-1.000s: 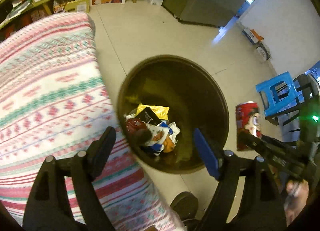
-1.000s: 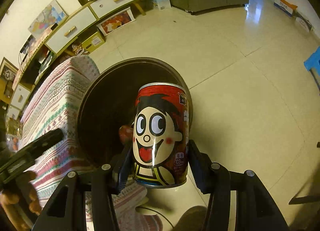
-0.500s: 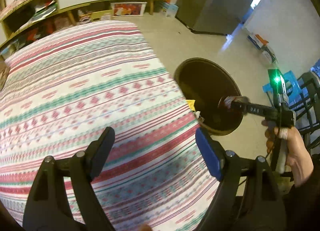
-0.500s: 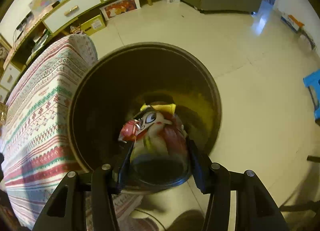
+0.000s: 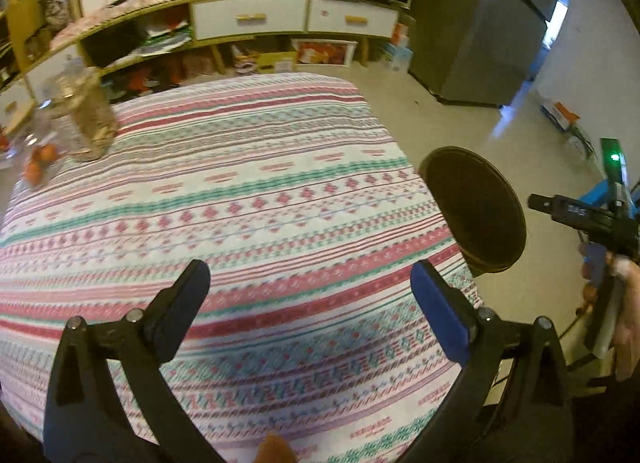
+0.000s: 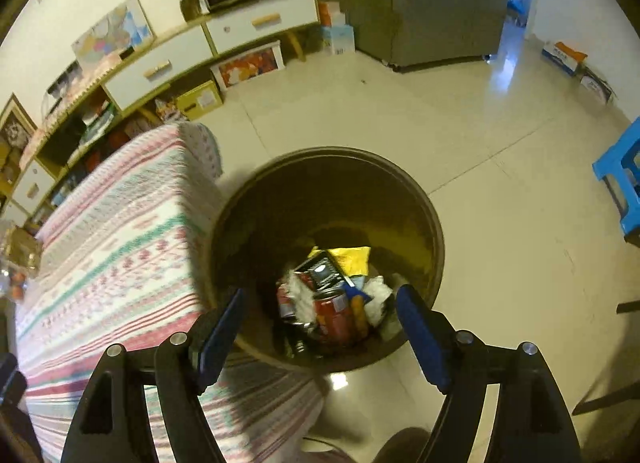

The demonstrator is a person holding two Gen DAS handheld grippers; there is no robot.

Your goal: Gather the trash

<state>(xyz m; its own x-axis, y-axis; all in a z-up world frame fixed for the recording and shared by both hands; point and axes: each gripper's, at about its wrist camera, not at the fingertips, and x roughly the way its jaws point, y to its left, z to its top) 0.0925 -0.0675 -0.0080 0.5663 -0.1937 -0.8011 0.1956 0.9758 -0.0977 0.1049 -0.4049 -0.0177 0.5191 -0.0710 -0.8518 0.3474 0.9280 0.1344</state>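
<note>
While both my jaws have just been opening, nothing sits between them.
My right gripper [image 6: 320, 327] hangs over the trash bin [image 6: 434, 231], red can [image 6: 334, 315] inside; my left gripper [image 5: 310, 303] over the striped tablecloth [image 5: 240, 203].

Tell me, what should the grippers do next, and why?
Probably swing the right hand-held gripper, whose jaws have just been opening and now hold nothing, back over the striped tablecloth. The red can lies in the trash bin, and no trash shows on the cloth.

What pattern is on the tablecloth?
Pink, red and teal stripes on white tablecloth; clearest in left wrist view.
</note>
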